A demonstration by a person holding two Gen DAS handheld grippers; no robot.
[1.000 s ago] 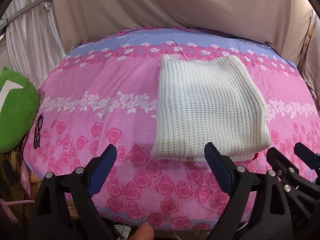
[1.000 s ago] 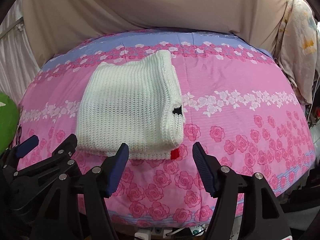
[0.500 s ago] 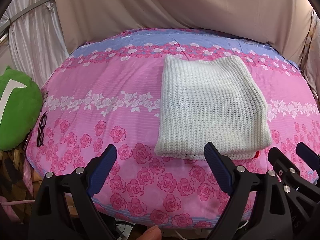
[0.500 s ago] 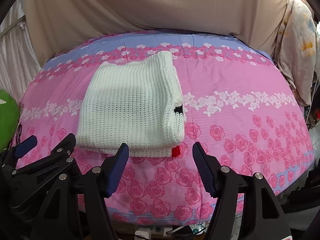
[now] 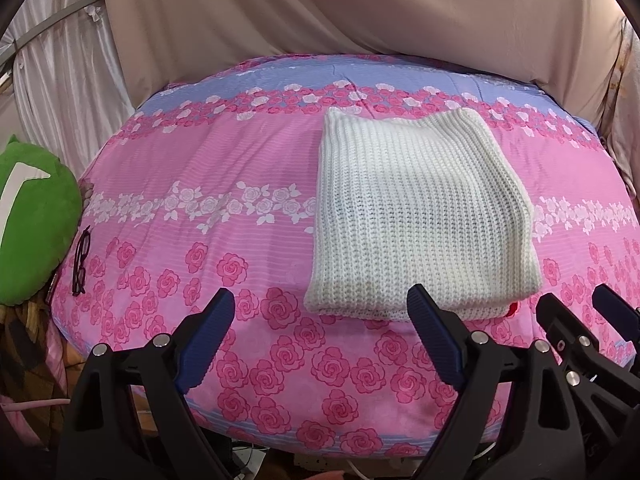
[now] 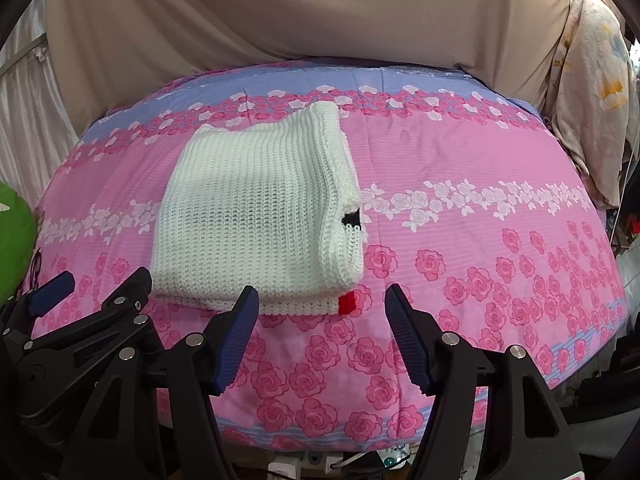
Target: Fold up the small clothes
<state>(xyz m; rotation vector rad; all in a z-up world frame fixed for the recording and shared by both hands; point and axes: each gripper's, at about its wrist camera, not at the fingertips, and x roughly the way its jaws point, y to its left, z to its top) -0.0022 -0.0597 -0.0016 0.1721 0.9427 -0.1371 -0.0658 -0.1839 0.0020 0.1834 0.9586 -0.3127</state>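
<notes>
A white knitted garment (image 5: 416, 216) lies folded into a thick rectangle on the pink rose-print bed cover (image 5: 200, 184). In the right wrist view the garment (image 6: 256, 216) shows a black mark and a red tab at its right edge. My left gripper (image 5: 320, 312) is open and empty, held in front of the garment's near left corner, apart from it. My right gripper (image 6: 320, 306) is open and empty, just in front of the garment's near right corner. Each gripper shows at the edge of the other's view.
A green plush cushion (image 5: 28, 220) and a pair of dark glasses (image 5: 80, 260) lie at the bed's left edge. Beige fabric (image 5: 360, 12) hangs behind the bed. A pale printed cloth (image 6: 588, 92) hangs at the right. Cables and a power strip (image 6: 320, 460) lie below the front edge.
Both grippers have drawn back slightly from the bed, so the garment sits a little farther away. The garment has not moved. Both jaws stay open.
</notes>
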